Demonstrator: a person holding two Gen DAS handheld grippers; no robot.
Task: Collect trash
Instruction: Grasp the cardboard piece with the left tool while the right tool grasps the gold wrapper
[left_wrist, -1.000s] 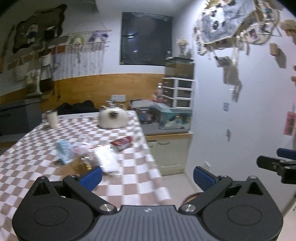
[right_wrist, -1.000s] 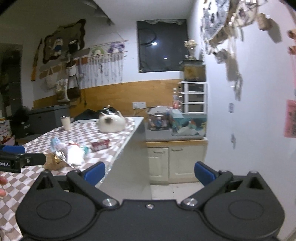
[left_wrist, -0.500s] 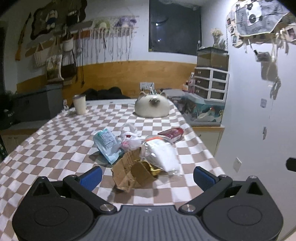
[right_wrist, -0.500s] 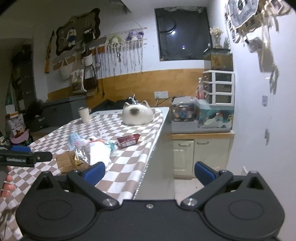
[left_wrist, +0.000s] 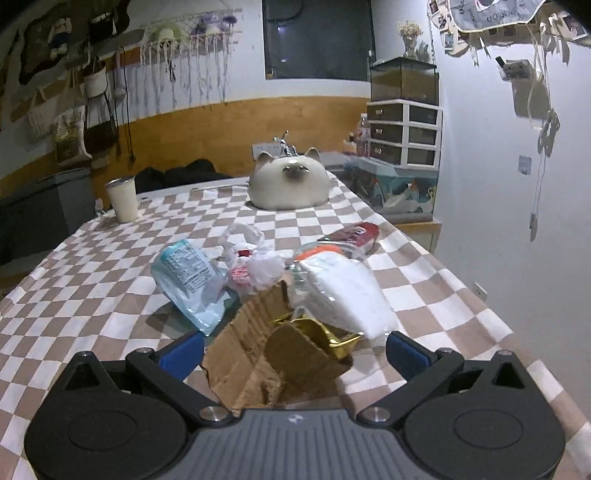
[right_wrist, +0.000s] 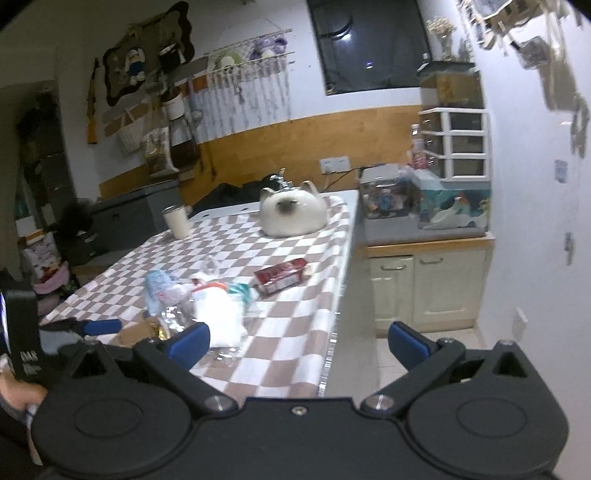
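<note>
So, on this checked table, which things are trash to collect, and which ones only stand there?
Trash to collect:
torn cardboard piece
gold foil wrapper
white clear-wrapped pack
pale blue pouch
crumpled white plastic bag
red packet, probably

Only standing there:
cat-shaped ceramic container
cream cup

Both hand-held grippers are open.

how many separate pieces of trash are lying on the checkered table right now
6 that I can separate: torn cardboard nearest, gold foil on it, white pack right, blue pouch left, crumpled plastic bag behind, red packet farthest. More may hide underneath.
</note>
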